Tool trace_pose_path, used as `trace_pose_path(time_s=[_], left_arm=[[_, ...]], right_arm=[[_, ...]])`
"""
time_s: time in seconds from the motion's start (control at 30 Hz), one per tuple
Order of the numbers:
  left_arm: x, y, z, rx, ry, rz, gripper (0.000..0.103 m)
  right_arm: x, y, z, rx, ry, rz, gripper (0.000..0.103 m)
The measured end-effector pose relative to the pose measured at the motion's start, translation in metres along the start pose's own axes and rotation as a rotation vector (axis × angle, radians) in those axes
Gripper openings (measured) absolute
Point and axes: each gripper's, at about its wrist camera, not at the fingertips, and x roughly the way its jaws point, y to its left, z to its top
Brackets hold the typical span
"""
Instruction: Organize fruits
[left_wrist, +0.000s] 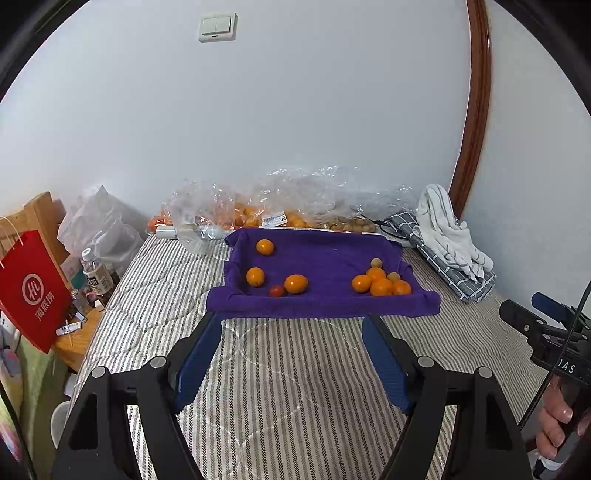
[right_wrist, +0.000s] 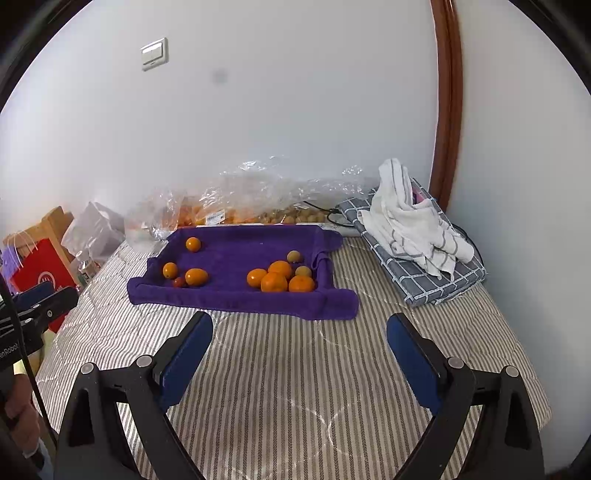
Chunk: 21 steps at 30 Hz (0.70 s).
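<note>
A purple towel-lined tray (left_wrist: 325, 306) (right_wrist: 240, 302) sits on the striped bed. On its left lie three loose oranges (left_wrist: 295, 283) (right_wrist: 196, 276) and a small red tomato (left_wrist: 276, 291) (right_wrist: 180, 282). On its right is a cluster of oranges (left_wrist: 381, 286) (right_wrist: 274, 282) with small tan fruits (left_wrist: 376, 262) (right_wrist: 294, 256). My left gripper (left_wrist: 291, 325) is open and empty, just short of the tray's front edge. My right gripper (right_wrist: 300, 325) is open and empty, in front of the tray's right half.
Clear plastic bags of fruit (left_wrist: 258, 210) (right_wrist: 229, 206) lie behind the tray against the wall. A white striped towel (left_wrist: 447, 229) (right_wrist: 410, 225) lies on a folded grey checked cloth (right_wrist: 436, 277) at right. A red bag (left_wrist: 35, 291) and bottle (left_wrist: 96, 275) stand left of the bed.
</note>
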Motion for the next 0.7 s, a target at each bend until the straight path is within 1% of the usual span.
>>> trace_pose_path(time_s=[0.7], left_arm=[[-0.0036,0.0027,-0.0022,-0.003,-0.005,0.018,0.077]], right_arm=[[-0.0040,0.0011,-0.0026,0.004,-0.004,0.001,0.094]])
